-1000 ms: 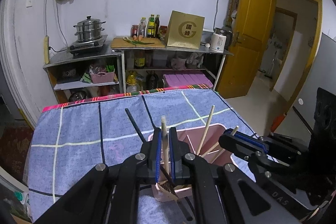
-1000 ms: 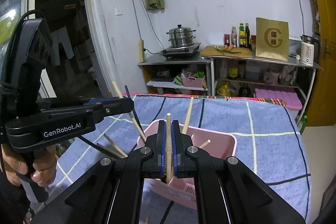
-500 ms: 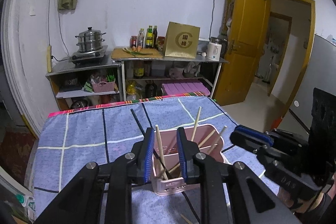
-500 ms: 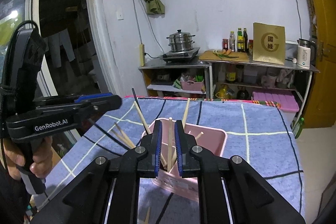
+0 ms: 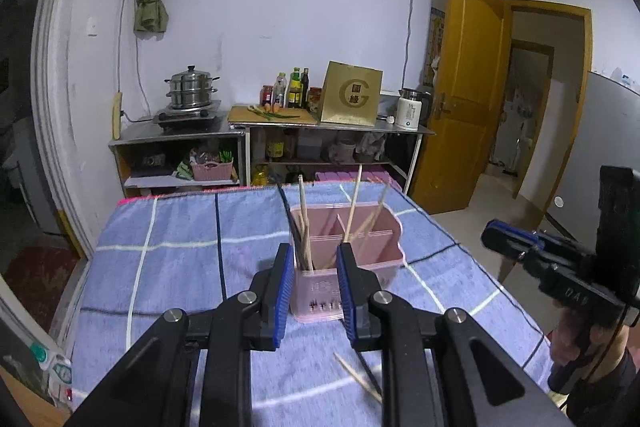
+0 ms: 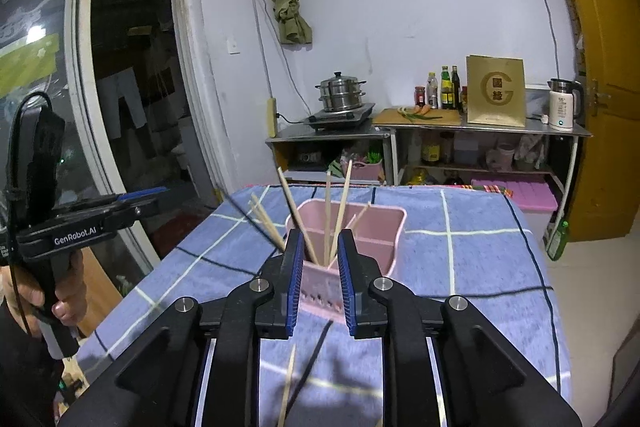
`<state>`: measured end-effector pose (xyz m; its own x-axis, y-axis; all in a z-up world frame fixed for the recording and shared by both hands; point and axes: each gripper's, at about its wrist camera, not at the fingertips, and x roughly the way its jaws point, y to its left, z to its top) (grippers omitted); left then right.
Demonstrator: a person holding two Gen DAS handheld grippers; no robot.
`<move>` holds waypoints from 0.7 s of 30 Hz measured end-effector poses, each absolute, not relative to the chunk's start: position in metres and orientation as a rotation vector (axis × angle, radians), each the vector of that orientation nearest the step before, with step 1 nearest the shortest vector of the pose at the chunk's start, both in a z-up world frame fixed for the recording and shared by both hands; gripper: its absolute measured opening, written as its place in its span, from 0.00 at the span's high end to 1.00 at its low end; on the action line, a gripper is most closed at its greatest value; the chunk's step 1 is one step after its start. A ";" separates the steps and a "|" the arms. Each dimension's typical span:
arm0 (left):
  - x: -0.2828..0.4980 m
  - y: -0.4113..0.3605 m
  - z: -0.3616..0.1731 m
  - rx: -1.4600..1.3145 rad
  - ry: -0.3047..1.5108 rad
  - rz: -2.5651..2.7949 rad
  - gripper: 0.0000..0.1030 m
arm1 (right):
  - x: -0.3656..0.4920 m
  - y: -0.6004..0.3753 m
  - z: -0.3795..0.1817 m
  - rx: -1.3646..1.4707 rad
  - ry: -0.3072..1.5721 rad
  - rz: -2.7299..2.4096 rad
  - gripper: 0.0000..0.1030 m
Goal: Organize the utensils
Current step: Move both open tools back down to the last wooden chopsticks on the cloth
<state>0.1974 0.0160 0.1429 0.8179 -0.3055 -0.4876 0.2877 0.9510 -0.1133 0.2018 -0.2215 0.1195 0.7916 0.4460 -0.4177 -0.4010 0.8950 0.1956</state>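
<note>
A pink utensil holder (image 5: pixel 360 251) (image 6: pixel 372 227) stands on the blue checked tablecloth (image 5: pixel 180 267). Several wooden chopsticks (image 5: pixel 304 223) (image 6: pixel 328 211) and a black one (image 5: pixel 286 207) lean in its compartments. My left gripper (image 5: pixel 314 267) is open and empty, just short of the holder's near wall. My right gripper (image 6: pixel 321 243) is also just short of the holder; its jaws are opening with nothing between them. A loose wooden chopstick (image 5: pixel 356 379) (image 6: pixel 288 379) and a black chopstick (image 6: pixel 314 359) lie on the cloth below the grippers.
A person's hands hold both grippers: the right gripper (image 5: pixel 508 239) at the table's right edge, the left gripper (image 6: pixel 136 201) off the left edge. Metal shelves (image 5: pixel 272 131) with a steamer pot, bottles and a kettle stand behind the table. A yellow door (image 5: pixel 468 99) is open.
Both grippers were shut on upright wooden chopsticks over the holder. They opened, left the chopsticks standing in it, and drew back toward the near side of the table.
</note>
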 end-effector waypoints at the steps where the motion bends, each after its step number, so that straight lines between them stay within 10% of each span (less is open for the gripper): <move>1: 0.191 0.015 0.138 -0.036 0.530 -0.319 0.79 | 0.195 -0.222 0.117 0.098 0.473 0.457 0.81; 21: 0.140 -0.007 0.061 -0.066 0.642 -0.351 0.79 | 0.148 -0.253 0.058 0.139 0.565 0.396 0.77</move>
<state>0.1403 -0.0071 0.0607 0.7442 -0.3407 -0.5746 0.3000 0.9390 -0.1682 0.1479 -0.2533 0.0575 0.7719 0.4015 -0.4930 -0.3261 0.9156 0.2352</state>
